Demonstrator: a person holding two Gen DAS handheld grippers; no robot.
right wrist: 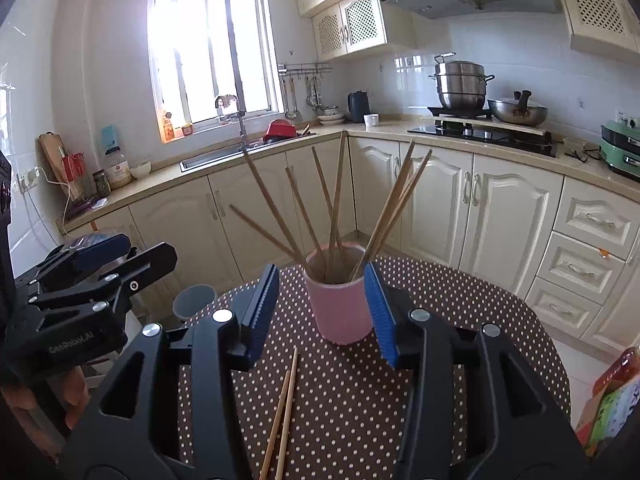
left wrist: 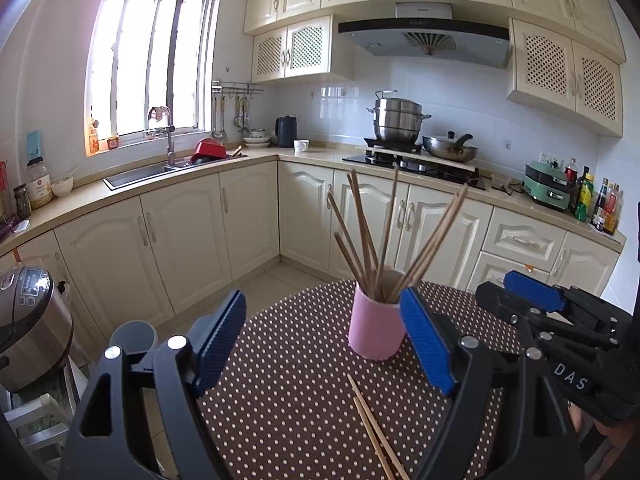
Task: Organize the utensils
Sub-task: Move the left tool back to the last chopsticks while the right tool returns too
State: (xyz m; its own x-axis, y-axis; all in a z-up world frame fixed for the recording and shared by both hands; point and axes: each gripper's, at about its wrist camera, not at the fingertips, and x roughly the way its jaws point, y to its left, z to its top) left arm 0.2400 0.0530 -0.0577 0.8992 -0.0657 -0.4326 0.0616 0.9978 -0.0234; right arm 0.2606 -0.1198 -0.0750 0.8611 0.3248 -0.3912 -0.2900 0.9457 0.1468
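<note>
- Left gripper [left wrist: 322, 338]: blue ribbed pads spread wide, nothing between them but tablecloth; the pink cup shows in the gap, beyond the fingertips, its right side overlapped in view by the right pad.
- Right gripper [right wrist: 325, 312]: pads parted, not pressing on anything; the cup sits framed between the fingertips, and whether the right pad touches its wall I cannot tell.
- Each gripper also appears at the edge of the other's view, side by side over the table.
- Pink cup [right wrist: 340, 312]: cylindrical, matte pink, pale inside, upright on the table, toward its far side.
- Chopsticks in the cup [right wrist: 334, 208]: brown wooden sticks, fanned out; several lean left, two or three stand near upright, a pair leans right. Tips spread well past the cup's rim.
- Loose chopsticks [right wrist: 286, 412]: a lighter-coloured pair lying flat on the cloth just before the cup, nearly parallel, ends toward the cup, near ends running out of frame at the bottom.
- Table [left wrist: 288, 400]: round, brown cloth with white dots. Far edge curves just behind the cup; bare cloth left and right of the cup.
- Grey cup [left wrist: 132, 334]: at the table's left edge, apart from the pink cup.
- Beyond the far edge: open tiled floor, then cream cabinets.
</note>
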